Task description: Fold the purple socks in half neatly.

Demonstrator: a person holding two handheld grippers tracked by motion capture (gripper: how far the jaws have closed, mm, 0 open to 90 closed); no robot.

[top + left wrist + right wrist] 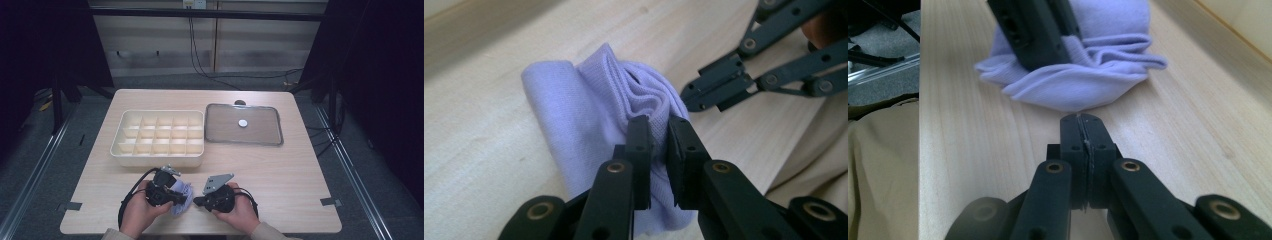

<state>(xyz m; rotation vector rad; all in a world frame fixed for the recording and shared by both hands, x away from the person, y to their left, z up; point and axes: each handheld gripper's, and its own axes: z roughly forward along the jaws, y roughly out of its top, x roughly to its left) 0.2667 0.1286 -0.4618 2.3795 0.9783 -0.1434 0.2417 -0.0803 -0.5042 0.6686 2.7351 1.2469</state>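
Observation:
A rolled lavender sock (182, 194) (594, 125) (1083, 65) lies on the wooden table (280, 170) near its front edge. My left gripper (176, 199) (659, 127) is shut on the sock's folded cuff, the fabric pinched between its jaws. My right gripper (197, 201) (1083, 125) sits just to the right of the sock, a short gap away, its jaws pressed together on nothing. In the left gripper view the right gripper (696, 95) points at the sock from the upper right.
A cream organiser box (120, 142) with several small compartments stands behind the grippers. To its right lies a grey metal tray (265, 137) with a small white disc (243, 122). Bare tabletop stretches to the right.

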